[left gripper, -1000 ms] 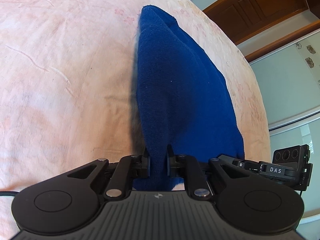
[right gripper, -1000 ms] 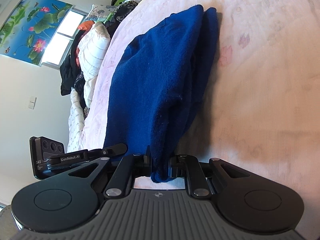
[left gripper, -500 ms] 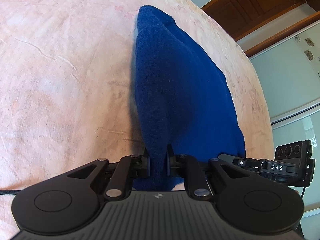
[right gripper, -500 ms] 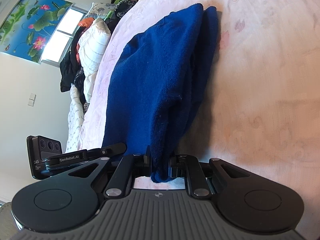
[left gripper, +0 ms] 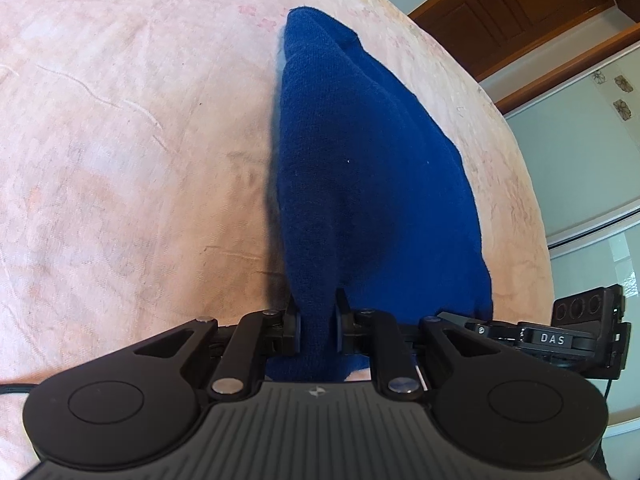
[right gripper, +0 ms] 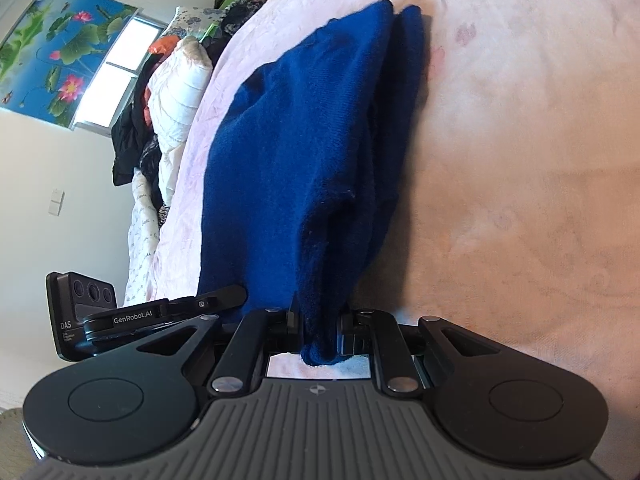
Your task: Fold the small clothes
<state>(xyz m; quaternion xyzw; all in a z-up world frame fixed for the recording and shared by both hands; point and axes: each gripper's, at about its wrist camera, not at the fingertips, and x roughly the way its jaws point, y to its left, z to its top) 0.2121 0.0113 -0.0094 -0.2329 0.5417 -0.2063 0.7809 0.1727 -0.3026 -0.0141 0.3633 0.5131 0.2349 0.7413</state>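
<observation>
A dark blue knit garment (left gripper: 360,168) lies folded in layers on the pink bed sheet (left gripper: 120,140), stretching away from both grippers. My left gripper (left gripper: 317,304) pinches one near corner of it; its jaws are opening slightly, with the cloth still pressed between the pads. In the right wrist view the same blue garment (right gripper: 312,120) shows several stacked layers. My right gripper (right gripper: 318,312) is shut on its other near corner, lifted a little off the sheet (right gripper: 520,200).
A wooden cabinet (left gripper: 520,8) stands beyond the bed's far edge. A heap of clothes and a white quilted item (right gripper: 176,92) sit at the bed's far left under a window with a lotus poster (right gripper: 60,52). Bare sheet lies on both sides of the garment.
Hardly anything differs. Both grippers stay put on the blue garment's near edge, and the cloth keeps its shape on the bed.
</observation>
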